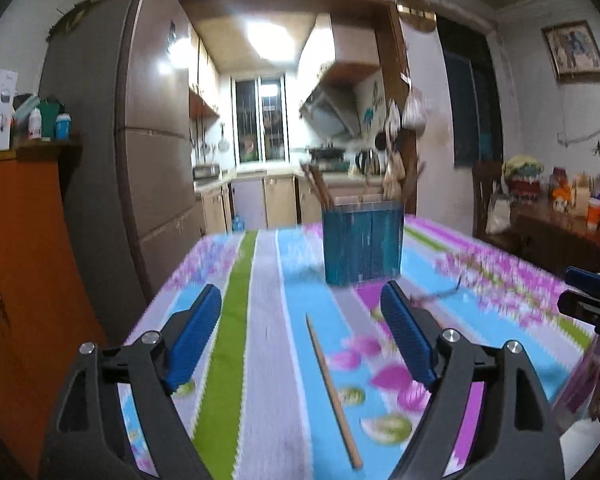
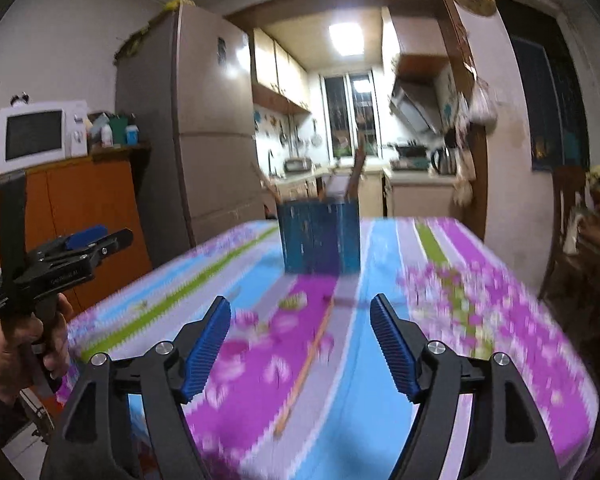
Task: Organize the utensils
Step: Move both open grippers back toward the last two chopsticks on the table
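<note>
A wooden chopstick (image 1: 332, 392) lies on the striped floral tablecloth (image 1: 260, 320), between and just ahead of my open, empty left gripper (image 1: 300, 300). A blue wooden utensil box (image 1: 363, 246) stands farther back with brown utensil handles (image 1: 316, 184) sticking out. A thin dark utensil (image 1: 440, 292) lies to the box's right. In the right wrist view a chopstick (image 2: 304, 368) lies ahead of my open, empty right gripper (image 2: 300, 312), with the blue box (image 2: 320, 236) behind. The left gripper (image 2: 92, 240) shows at the left there, the right gripper (image 1: 588, 292) at the left view's right edge.
A refrigerator (image 1: 140, 140) and an orange cabinet (image 1: 20, 260) with a microwave (image 2: 36, 136) stand left of the table. A dark sideboard (image 1: 560, 232) with bottles and flowers is on the right. The kitchen lies behind. The table's edges drop off on both sides.
</note>
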Tool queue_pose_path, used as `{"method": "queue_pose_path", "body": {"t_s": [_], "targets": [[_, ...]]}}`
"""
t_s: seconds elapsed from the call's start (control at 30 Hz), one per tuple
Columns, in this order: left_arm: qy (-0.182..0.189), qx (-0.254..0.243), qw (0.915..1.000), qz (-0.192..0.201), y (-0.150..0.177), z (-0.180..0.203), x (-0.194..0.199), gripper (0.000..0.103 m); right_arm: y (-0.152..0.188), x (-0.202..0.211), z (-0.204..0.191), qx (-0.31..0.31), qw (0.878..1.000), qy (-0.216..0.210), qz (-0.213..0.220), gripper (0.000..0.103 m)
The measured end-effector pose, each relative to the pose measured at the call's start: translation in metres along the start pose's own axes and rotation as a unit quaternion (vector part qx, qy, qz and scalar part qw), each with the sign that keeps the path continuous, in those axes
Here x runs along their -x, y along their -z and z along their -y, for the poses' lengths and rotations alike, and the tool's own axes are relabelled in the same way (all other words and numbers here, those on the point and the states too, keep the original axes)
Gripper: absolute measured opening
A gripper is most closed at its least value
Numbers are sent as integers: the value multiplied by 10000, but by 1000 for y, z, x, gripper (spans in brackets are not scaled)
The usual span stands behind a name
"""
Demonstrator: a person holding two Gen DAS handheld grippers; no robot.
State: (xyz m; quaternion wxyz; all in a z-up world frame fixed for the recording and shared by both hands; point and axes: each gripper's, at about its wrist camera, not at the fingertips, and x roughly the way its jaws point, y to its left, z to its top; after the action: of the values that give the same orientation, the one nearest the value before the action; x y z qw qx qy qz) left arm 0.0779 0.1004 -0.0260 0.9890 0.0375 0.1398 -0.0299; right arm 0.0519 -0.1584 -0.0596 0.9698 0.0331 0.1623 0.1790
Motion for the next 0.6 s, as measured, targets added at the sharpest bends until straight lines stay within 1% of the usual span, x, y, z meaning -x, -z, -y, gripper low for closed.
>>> {"method": "queue_pose_path", "body": {"t_s": [0.13, 0.23, 0.4, 0.6], "targets": [[-56, -3, 9992, -388, 25, 3, -13, 79, 17, 2, -6, 17, 9999, 116, -82, 73], [-118, 26, 9982, -587, 37, 0, -20, 79, 25, 5, -8, 34, 9998, 146, -106, 73], [-207, 121, 9968, -761, 52, -5, -22, 79, 31, 6, -10, 72, 9997, 179, -164, 73], [-263, 189, 9961, -818, 53, -9, -23, 79, 31, 8, -15, 78, 9998, 132, -124, 73]]}}
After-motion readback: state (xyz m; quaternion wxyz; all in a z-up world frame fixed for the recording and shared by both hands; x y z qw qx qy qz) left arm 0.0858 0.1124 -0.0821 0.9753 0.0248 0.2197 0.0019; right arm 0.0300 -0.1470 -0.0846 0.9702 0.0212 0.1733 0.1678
